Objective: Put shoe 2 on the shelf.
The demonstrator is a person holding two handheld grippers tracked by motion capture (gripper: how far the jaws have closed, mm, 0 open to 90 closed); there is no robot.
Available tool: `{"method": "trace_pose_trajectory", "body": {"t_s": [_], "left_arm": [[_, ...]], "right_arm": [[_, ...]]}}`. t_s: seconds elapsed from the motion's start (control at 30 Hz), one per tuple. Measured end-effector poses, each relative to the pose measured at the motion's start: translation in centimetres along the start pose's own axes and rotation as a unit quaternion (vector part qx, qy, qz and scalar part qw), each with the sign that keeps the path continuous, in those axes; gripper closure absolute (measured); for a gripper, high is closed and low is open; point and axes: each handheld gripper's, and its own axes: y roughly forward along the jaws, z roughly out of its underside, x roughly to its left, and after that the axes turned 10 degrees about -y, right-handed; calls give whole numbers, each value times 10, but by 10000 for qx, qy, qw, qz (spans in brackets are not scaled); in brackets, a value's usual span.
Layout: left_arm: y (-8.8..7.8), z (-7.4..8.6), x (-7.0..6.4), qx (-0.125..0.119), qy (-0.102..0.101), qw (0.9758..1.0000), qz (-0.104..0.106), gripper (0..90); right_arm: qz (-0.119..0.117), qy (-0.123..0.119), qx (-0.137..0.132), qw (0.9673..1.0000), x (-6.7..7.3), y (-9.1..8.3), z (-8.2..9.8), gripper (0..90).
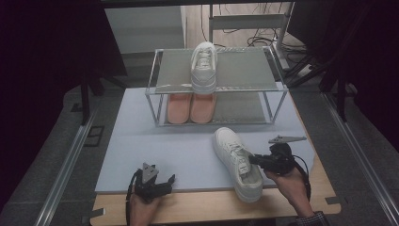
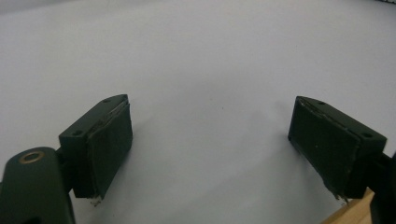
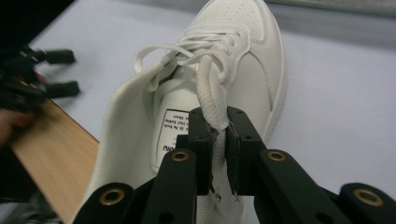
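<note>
The right hand-held gripper (image 3: pixel 218 140) is pinching the collar of the white sneaker (image 1: pixel 235 160) lying on the worktop (image 1: pixel 155 141) before the rack (image 1: pixel 216 84). Left hand-held gripper (image 2: pixel 210 144) is idling, spread. Next move, I reckon: lifting it beside its mate (image 1: pixel 203 66) up top.

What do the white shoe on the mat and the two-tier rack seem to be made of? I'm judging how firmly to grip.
White shoe: smooth, matte leather or synthetic, judging by the perforated toe and stitched panels; woven fabric lining at the collar, which the right gripper pinches. Rack: pale metal bars, probably aluminium, with dull grey shelf panels; their material is unclear.
</note>
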Motion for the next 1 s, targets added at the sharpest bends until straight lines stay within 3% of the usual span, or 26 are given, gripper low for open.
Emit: {"method": "trace_pose_trajectory", "body": {"t_s": [0.23,0.43,1.0], "left_arm": [[0,0,0,2,-4,10000,3,137],[0,0,0,-1,-8,10000,4,137],[0,0,0,-5,-13,10000,5,137]], "right_arm": [[-436,674,-251,9965,-13,0,4,836],[-674,1148,-433,9902,-20,0,4,838],[-992,1485,-747,9811,-24,-11,-8,844]]}}
